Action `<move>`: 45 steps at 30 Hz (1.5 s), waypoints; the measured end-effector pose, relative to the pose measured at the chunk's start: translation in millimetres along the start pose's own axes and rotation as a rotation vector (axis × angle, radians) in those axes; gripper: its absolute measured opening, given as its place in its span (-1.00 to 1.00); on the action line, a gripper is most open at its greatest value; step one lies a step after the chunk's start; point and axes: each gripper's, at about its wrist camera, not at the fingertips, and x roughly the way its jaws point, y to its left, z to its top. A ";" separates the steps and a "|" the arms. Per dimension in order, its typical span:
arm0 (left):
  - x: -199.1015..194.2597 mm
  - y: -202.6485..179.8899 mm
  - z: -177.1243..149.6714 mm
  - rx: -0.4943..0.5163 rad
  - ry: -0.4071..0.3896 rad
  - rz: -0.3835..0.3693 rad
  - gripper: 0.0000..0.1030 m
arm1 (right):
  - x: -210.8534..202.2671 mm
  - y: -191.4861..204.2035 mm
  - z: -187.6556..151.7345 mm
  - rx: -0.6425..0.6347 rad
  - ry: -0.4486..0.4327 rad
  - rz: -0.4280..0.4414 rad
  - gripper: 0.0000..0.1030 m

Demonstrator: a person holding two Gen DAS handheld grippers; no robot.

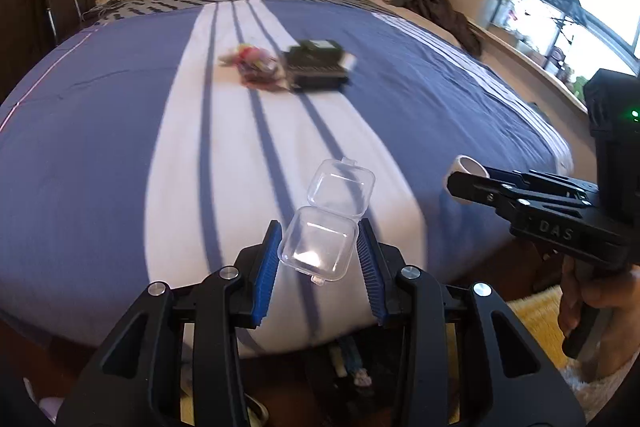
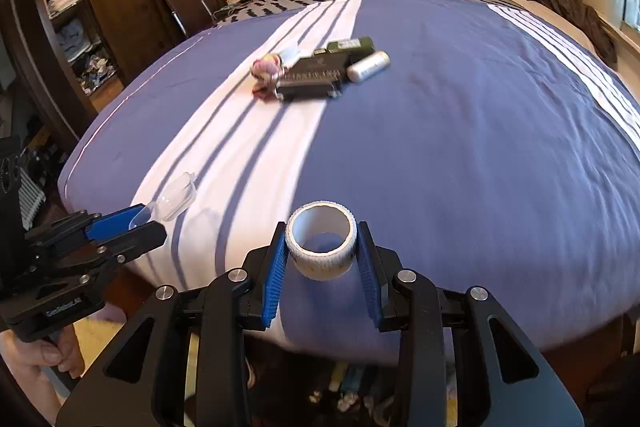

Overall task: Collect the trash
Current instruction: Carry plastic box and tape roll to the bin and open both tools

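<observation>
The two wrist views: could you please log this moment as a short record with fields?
left gripper: shut on clear hinged box, lid open
right gripper: shut on white tape roll
surface: bed, blue cover with white stripes
left on bed: dark flat box, silver cylinder, colourful wad

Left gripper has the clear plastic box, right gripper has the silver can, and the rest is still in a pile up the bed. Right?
Not quite. The right gripper holds a white tape roll, as the right wrist view shows; the silver can lies in the pile. The left gripper does hold the clear plastic box.
</observation>
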 end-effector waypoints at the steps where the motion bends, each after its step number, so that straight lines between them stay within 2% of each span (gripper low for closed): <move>1: -2.8 -5.7 -7.4 0.004 0.007 -0.005 -0.29 | -4.8 -1.9 -7.2 0.003 0.004 0.001 -0.32; 8: -2.6 -29.5 -58.5 0.008 0.059 -0.013 -0.29 | -23.0 -8.7 -56.5 -0.003 0.023 -0.022 -0.32; 13: 11.3 -36.6 -91.8 -0.001 0.129 -0.034 -0.29 | -16.2 -17.9 -95.2 0.036 0.075 -0.010 -0.32; 19: 53.0 -42.6 -134.0 -0.004 0.264 -0.043 -0.29 | 20.6 -25.3 -142.0 0.077 0.196 -0.001 -0.32; 24: 102.6 -39.7 -164.2 0.000 0.403 -0.031 -0.29 | 61.2 -34.2 -169.1 0.119 0.305 -0.016 -0.32; 28: 125.3 -33.3 -178.5 -0.005 0.457 -0.029 -0.28 | 79.8 -35.1 -176.2 0.122 0.350 -0.035 -0.29; 31: 131.8 -30.1 -180.6 -0.010 0.468 -0.038 -0.28 | 87.2 -33.0 -174.9 0.123 0.362 -0.029 -0.29; 32: 130.7 -30.1 -181.5 -0.012 0.468 -0.038 -0.26 | 88.0 -34.5 -175.5 0.122 0.364 -0.029 -0.29; 35: 129.7 -28.9 -181.8 -0.021 0.469 -0.034 -0.05 | 91.6 -33.6 -176.8 0.123 0.373 -0.039 -0.02; 38: 128.5 -29.1 -181.8 -0.011 0.465 -0.007 0.13 | 92.2 -38.8 -173.6 0.122 0.369 -0.058 0.00; 40: 124.4 -26.6 -178.8 -0.016 0.458 0.004 0.32 | 88.7 -41.7 -170.0 0.127 0.360 -0.068 0.08; 42: 116.2 -25.8 -172.6 -0.012 0.434 0.017 0.54 | 83.7 -45.3 -163.5 0.132 0.338 -0.082 0.37; 45: 98.0 -28.3 -158.8 0.002 0.382 0.028 0.75 | 68.8 -48.4 -150.2 0.133 0.290 -0.096 0.60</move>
